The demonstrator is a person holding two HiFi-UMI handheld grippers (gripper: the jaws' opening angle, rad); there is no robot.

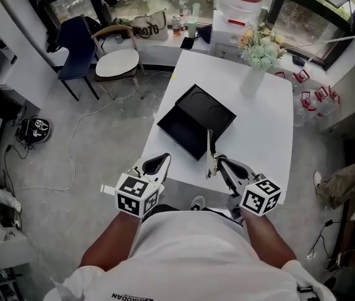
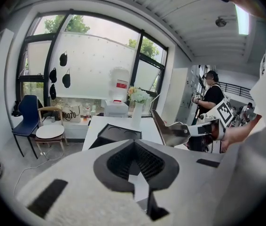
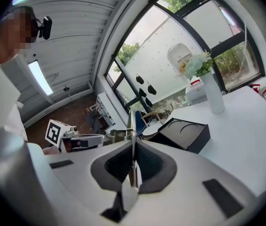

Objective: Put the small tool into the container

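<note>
Bright office corner with big windows, and we look down on a white rectangular table standing on grey floor. On it lies a black rectangular box container, open, its hinged lid laid back with two round recesses showing. A white vase of pale flowers stands at the far end, well apart from the box.

We see the right gripper over the table's near edge, jaws clamped on a small silver metal tool. The right gripper view shows the tool edge-on between the pads, sticking out past the jaw tips. In the head view the tool's far end points at the box's near side. It is in the air and not inside the box. Whether it touches the box rim we cannot tell.

The left gripper is off the table's near left corner. Its jaws are together with nothing between them, as the left gripper view confirms. That view also catches the tool and the right gripper off to its right.

A blue chair and a wooden chair with a round white seat stand by the windows.
</note>
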